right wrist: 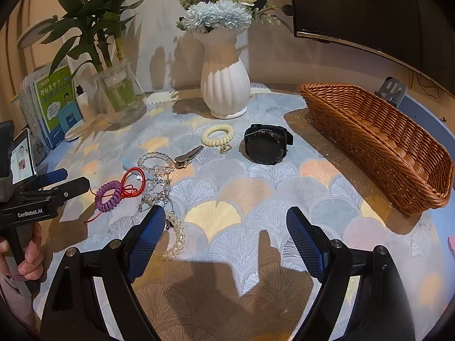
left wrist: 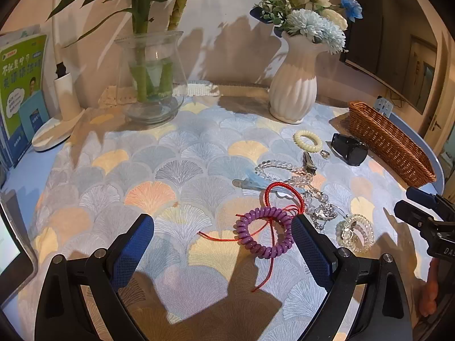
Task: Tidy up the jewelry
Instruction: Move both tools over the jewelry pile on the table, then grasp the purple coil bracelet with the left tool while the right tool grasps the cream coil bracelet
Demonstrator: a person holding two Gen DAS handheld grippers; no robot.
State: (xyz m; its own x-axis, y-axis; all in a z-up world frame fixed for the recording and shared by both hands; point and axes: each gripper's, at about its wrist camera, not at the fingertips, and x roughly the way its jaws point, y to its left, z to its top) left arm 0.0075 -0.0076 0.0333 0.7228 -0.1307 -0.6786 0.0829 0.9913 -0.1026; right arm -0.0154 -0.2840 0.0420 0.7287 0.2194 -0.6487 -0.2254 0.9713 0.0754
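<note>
Wicker basket [right wrist: 378, 142] holding nothing visible, jewelry outside on tablecloth [right wrist: 227, 193]

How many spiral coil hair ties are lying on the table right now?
3: a purple coil hair tie between the left gripper's open fingers, a cream coil hair tie near the white vase, and a clear coil hair tie beside the right gripper's left finger.
</note>
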